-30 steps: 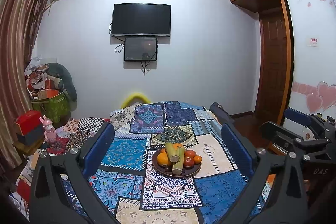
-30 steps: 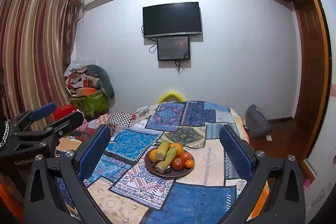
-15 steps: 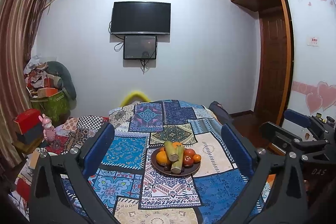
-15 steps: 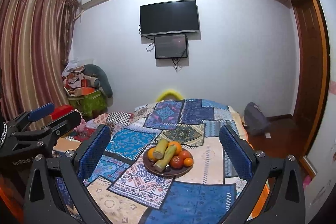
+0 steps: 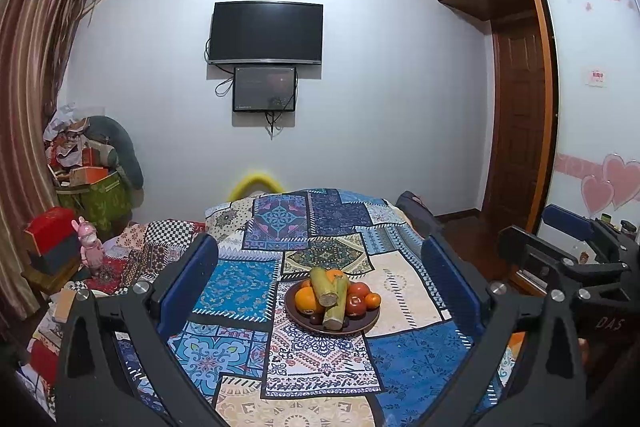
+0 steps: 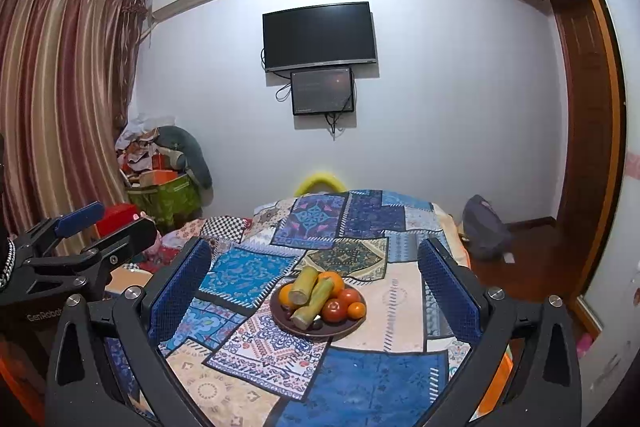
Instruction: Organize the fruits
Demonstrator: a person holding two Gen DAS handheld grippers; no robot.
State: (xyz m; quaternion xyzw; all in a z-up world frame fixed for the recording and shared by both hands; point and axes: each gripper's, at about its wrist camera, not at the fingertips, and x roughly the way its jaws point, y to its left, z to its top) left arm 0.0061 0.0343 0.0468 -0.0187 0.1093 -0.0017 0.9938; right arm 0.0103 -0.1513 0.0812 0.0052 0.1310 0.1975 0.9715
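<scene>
Blue-padded fingers (image 5: pixel 200 267) of the left gripper (image 5: pixel 320 279) are spread wide with nothing held or touched between them, and the right gripper (image 6: pixel 316 277) is likewise seen fully parted and empty. Both are held above a patchwork cloth (image 6: pixel 360 387), well short of the dark plate (image 6: pixel 288 319), on which oranges (image 6: pixel 334 281), tomatoes (image 6: pixel 332 310) and two green-yellow stalks (image 6: pixel 316 301) are piled.
</scene>
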